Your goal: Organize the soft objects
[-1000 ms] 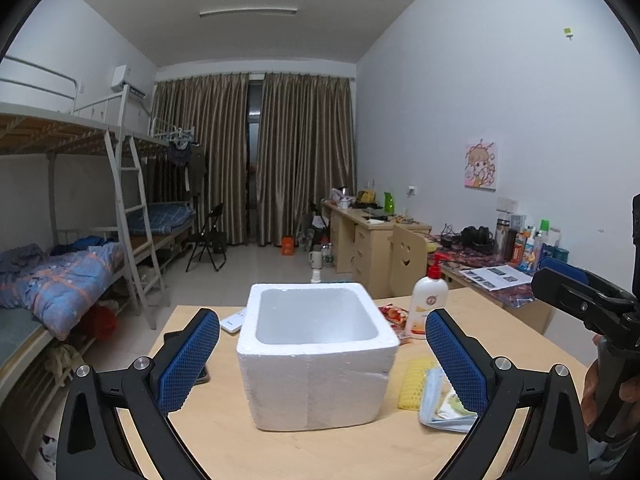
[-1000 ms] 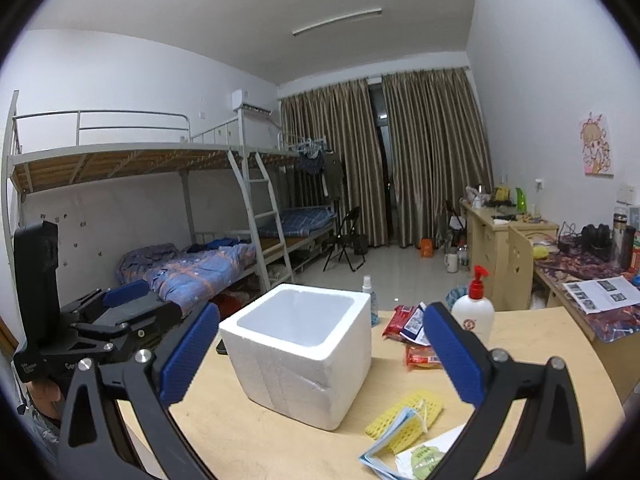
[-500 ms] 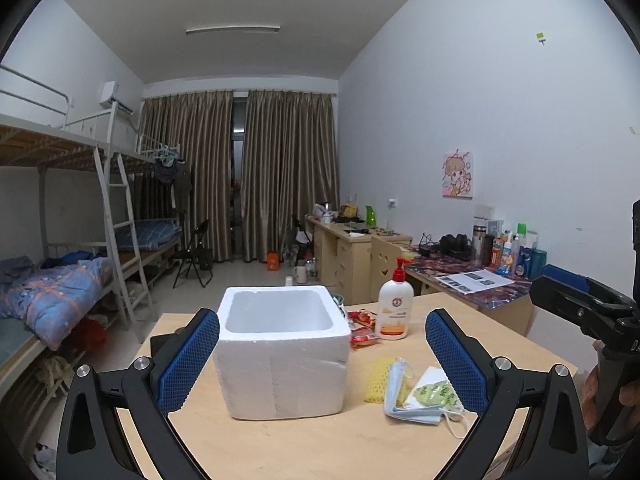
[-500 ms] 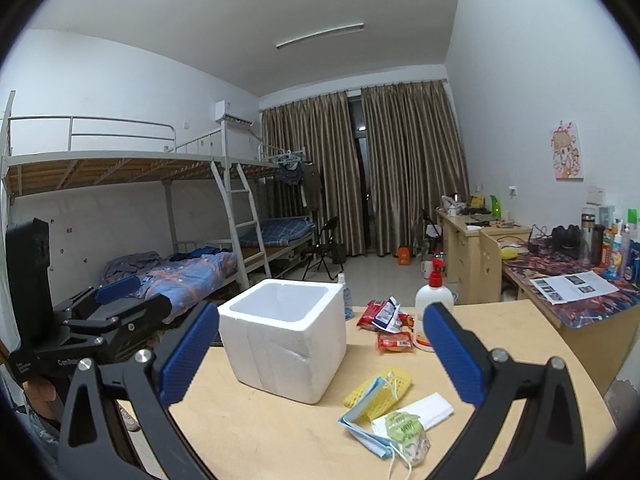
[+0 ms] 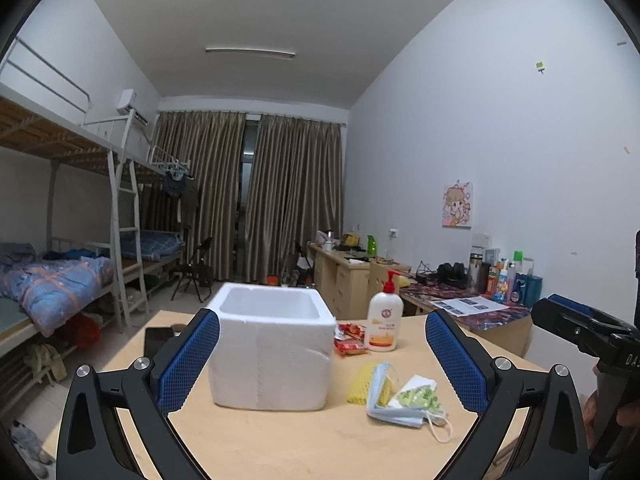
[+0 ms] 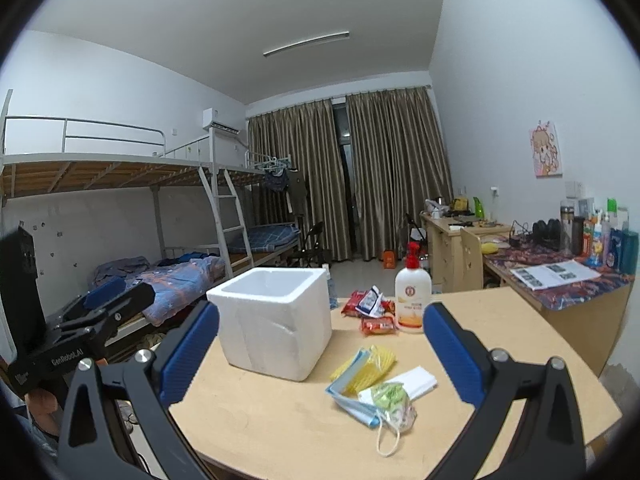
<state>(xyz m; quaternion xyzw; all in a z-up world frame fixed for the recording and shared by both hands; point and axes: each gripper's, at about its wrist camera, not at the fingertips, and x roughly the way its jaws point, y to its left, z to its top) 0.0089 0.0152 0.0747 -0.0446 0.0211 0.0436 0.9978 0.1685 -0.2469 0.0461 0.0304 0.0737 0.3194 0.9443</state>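
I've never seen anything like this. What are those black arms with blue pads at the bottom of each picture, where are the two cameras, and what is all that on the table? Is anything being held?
No robot here: a person holds a two-finger gripping tool in each hand, each with a wide-angle camera looking forward along its fingers. One picture comes from the left gripper, the other from the right gripper. The blue pads are their fingertips, spread wide apart with nothing between them, so nothing is held.

On the light wooden table stand an open white foam box and a white pump bottle with a red top. Near the bottle lie red snack packets. Closer to the cameras sits a small pile: a yellow foam net sleeve, a blue face mask, a white tissue pack and a small green-printed packet.
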